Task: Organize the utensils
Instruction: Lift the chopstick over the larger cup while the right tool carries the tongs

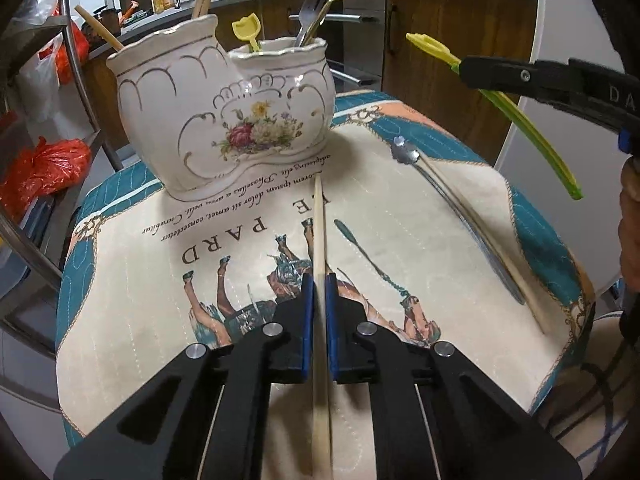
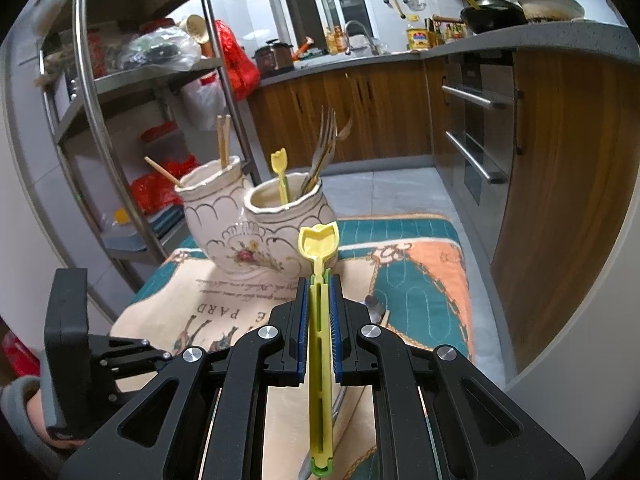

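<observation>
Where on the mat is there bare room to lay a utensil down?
Bare mat lies left of the held chopstick, in front of the ceramic holder. A narrower strip runs between that chopstick and the spoon and loose chopstick lying together on the right side, which is crowded.

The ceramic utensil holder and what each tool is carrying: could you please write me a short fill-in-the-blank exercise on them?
1. The left tool is shut on a single ____.
2. The yellow-green spoon is held by the ____ tool.
3. The forks stand in the holder's ____ compartment, seen from the left wrist.
4. A metal spoon and a chopstick lie on the ____.

Missing words: chopstick; right; right-hand; mat
</observation>
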`<control>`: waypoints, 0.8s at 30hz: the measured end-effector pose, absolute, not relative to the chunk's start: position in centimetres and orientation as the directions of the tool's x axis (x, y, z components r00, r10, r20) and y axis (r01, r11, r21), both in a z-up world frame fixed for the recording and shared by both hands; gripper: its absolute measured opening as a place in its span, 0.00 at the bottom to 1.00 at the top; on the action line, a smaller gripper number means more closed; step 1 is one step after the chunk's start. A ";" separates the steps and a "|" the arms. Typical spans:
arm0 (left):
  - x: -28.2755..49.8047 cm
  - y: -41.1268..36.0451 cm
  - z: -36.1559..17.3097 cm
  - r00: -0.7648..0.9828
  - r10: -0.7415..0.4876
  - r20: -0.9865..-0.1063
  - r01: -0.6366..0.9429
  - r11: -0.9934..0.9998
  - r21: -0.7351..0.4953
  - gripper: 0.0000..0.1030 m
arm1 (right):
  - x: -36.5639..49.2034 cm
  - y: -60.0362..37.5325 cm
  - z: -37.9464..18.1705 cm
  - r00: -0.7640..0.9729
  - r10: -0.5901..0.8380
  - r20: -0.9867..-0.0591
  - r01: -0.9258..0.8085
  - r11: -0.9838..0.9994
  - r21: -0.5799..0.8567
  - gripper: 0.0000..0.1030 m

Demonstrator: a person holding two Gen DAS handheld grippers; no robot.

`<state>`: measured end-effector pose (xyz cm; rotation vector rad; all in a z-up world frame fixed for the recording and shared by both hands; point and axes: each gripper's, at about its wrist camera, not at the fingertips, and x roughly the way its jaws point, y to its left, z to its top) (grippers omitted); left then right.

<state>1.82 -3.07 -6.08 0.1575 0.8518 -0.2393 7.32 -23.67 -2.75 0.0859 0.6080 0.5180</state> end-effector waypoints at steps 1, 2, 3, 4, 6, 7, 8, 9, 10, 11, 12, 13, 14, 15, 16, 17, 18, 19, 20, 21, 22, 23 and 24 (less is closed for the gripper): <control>1.8 -3.0 -5.8 0.642 -0.147 -0.753 0.271 0.962 0.044 0.06 | 7.3 -23.7 -2.8 0.697 0.490 -0.523 -0.441 0.869 0.227 0.10; 1.6 -2.9 -5.5 0.646 -0.151 -0.748 0.274 0.961 0.042 0.06 | 7.3 -23.7 -2.8 0.698 0.489 -0.523 -0.440 0.869 0.227 0.10; 1.6 -2.8 -5.3 0.650 -0.157 -0.744 0.277 0.960 0.039 0.06 | 7.4 -23.7 -2.8 0.699 0.488 -0.522 -0.438 0.870 0.227 0.10; 1.5 -2.7 -5.0 0.658 -0.164 -0.735 0.280 0.959 0.037 0.06 | 7.4 -23.7 -2.8 0.702 0.488 -0.519 -0.436 0.870 0.229 0.10; 1.2 -2.5 -4.4 0.676 -0.173 -0.716 0.286 0.957 0.039 0.06 | 7.3 -23.8 -2.6 0.708 0.493 -0.507 -0.437 0.869 0.235 0.10; 0.9 -2.4 -3.7 0.694 -0.189 -0.695 0.298 0.954 0.038 0.06 | 7.2 -23.9 -2.5 0.713 0.494 -0.497 -0.438 0.868 0.234 0.10; 0.6 -2.3 -3.3 0.710 -0.192 -0.678 0.301 0.952 0.046 0.06 | 7.1 -23.9 -2.4 0.717 0.496 -0.490 -0.440 0.867 0.234 0.10; 0.3 -2.2 -2.7 0.729 -0.196 -0.656 0.304 0.951 0.054 0.06 | 7.0 -23.9 -2.4 0.718 0.498 -0.487 -0.441 0.866 0.235 0.10; 0.1 -2.0 -2.4 0.741 -0.205 -0.639 0.310 0.949 0.054 0.06 | 7.0 -23.9 -2.4 0.719 0.500 -0.483 -0.442 0.865 0.237 0.10; -0.2 -1.9 -2.0 0.756 -0.217 -0.618 0.315 0.948 0.053 0.06 | 7.1 -23.9 -2.4 0.719 0.500 -0.482 -0.443 0.865 0.237 0.10; -0.3 -1.7 -1.6 0.768 -0.226 -0.599 0.318 0.947 0.051 0.06 | 7.1 -23.9 -2.4 0.719 0.499 -0.483 -0.442 0.865 0.237 0.10; -0.4 -1.6 -1.4 0.777 -0.233 -0.585 0.319 0.946 0.047 0.06 | 7.1 -23.9 -2.4 0.720 0.498 -0.484 -0.440 0.866 0.237 0.10; -0.6 -1.4 -1.0 0.788 -0.250 -0.563 0.326 0.945 0.037 0.06 | 7.2 -23.9 -2.5 0.720 0.498 -0.483 -0.440 0.866 0.238 0.10; -0.8 -1.0 -0.7 0.798 -0.273 -0.537 0.336 0.942 0.022 0.06 | 7.2 -23.9 -2.5 0.722 0.499 -0.480 -0.440 0.866 0.239 0.10; -1.0 -0.7 -0.3 0.809 -0.291 -0.511 0.345 0.939 0.012 0.06 | 7.2 -23.9 -2.4 0.724 0.499 -0.476 -0.439 0.866 0.240 0.10; -1.1 -0.5 0.0 0.821 -0.303 -0.484 0.350 0.937 0.008 0.06 | 7.3 -23.9 -2.4 0.727 0.499 -0.472 -0.438 0.866 0.243 0.10; -1.4 -0.2 0.4 0.837 -0.307 -0.453 0.350 0.937 0.012 0.06 | 7.2 -23.9 -2.3 0.730 0.500 -0.466 -0.438 0.865 0.244 0.10; -1.8 0.1 0.9 0.854 -0.314 -0.414 0.352 0.936 0.016 0.06 | 7.1 -23.8 -2.1 0.736 0.503 -0.454 -0.440 0.864 0.245 0.10; -2.1 0.5 1.4 0.869 -0.322 -0.376 0.355 0.935 0.019 0.06 | 7.0 -23.8 -2.0 0.739 0.504 -0.446 -0.442 0.863 0.244 0.10; -2.5 0.8 2.0 0.883 -0.326 -0.338 0.354 0.935 0.024 0.06 | 7.0 -23.7 -1.9 0.742 0.506 -0.440 -0.443 0.862 0.245 0.10; -2.7 1.1 2.6 0.893 -0.329 -0.307 0.353 0.935 0.025 0.06 | 6.9 -23.6 -1.8 0.745 0.509 -0.430 -0.446 0.861 0.246 0.10; -2.8 1.5 3.2 0.899 -0.334 -0.282 0.353 0.935 0.019 0.06 | 6.8 -23.5 -1.6 0.750 0.511 -0.419 -0.449 0.859 0.245 0.10; -2.9 2.1 3.9 0.904 -0.346 -0.251 0.357 0.934 0.002 0.06 | 6.8 -23.4 -1.4 0.754 0.512 -0.412 -0.450 0.859 0.244 0.10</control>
